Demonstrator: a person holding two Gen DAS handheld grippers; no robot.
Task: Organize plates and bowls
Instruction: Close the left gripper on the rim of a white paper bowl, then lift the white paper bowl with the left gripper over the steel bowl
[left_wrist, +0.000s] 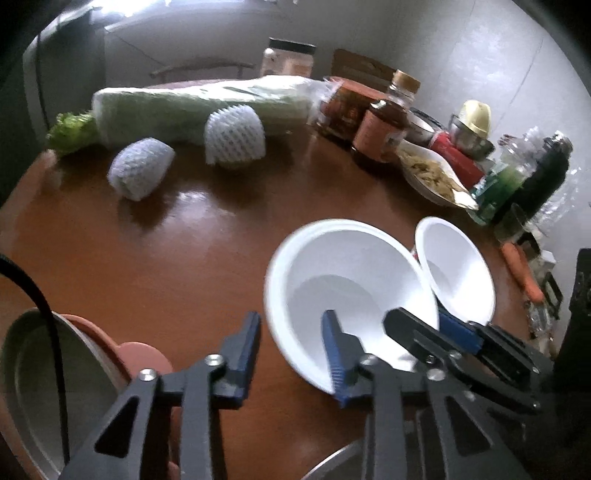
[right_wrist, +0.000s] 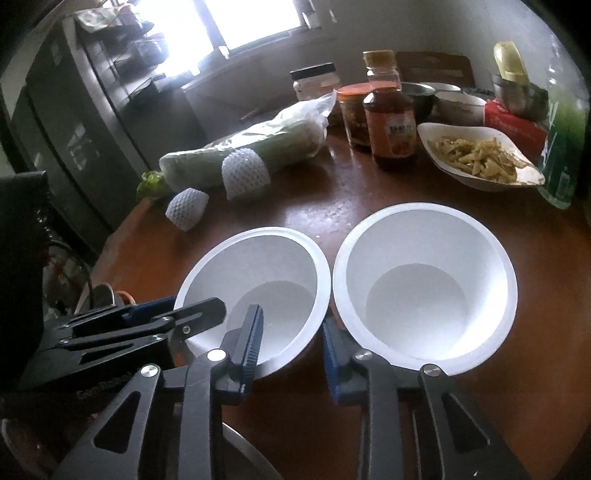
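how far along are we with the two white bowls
Early. Done: nothing looks stacked yet; the gripped white bowl and the other white bowl sit side by side on the table. In hand: the left gripper and right gripper have their jaws set across opposite walls of the gripped white bowl. Left: lifting it and probably nesting it with the other white bowl.

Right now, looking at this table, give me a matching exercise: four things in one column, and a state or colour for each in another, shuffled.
Things:
1. cabbage
2. oval dish
3. round white bowls
4. carrot

States or colours:
A. empty
B. orange
C. wrapped in clear plastic
D. holds shredded food

Pairs: 1-C, 2-D, 3-A, 4-B
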